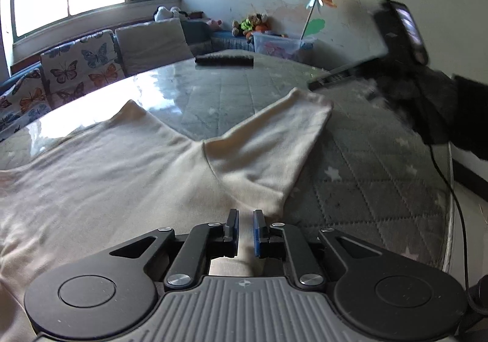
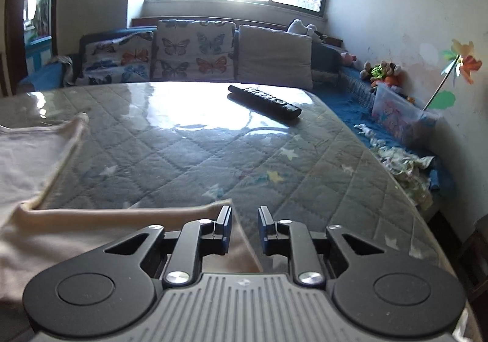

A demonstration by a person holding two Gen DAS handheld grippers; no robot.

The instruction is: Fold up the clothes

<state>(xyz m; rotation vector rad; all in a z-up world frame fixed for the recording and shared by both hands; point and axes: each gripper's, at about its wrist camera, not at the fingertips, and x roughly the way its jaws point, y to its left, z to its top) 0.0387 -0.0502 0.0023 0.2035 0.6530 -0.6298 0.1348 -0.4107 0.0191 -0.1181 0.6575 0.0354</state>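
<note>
Both claws part-open w/ nothing held: left claw (image 1: pixel 245 227) over cream cotton T-shirt (image 1: pixel 122 177), right claw (image 2: pixel 244 227) at sleeve edge (image 2: pixel 195 207); pinch both layers, fold sleeve inward flat.

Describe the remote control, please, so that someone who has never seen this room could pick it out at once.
Start at the quilted grey table with the glossy cover, in front of the butterfly cushions. Toward its far edge lies the remote control, a long, slim black bar with small buttons, flat and alone on the shiny surface, well apart from the cream shirt, the only other thing visible on the table.
</note>
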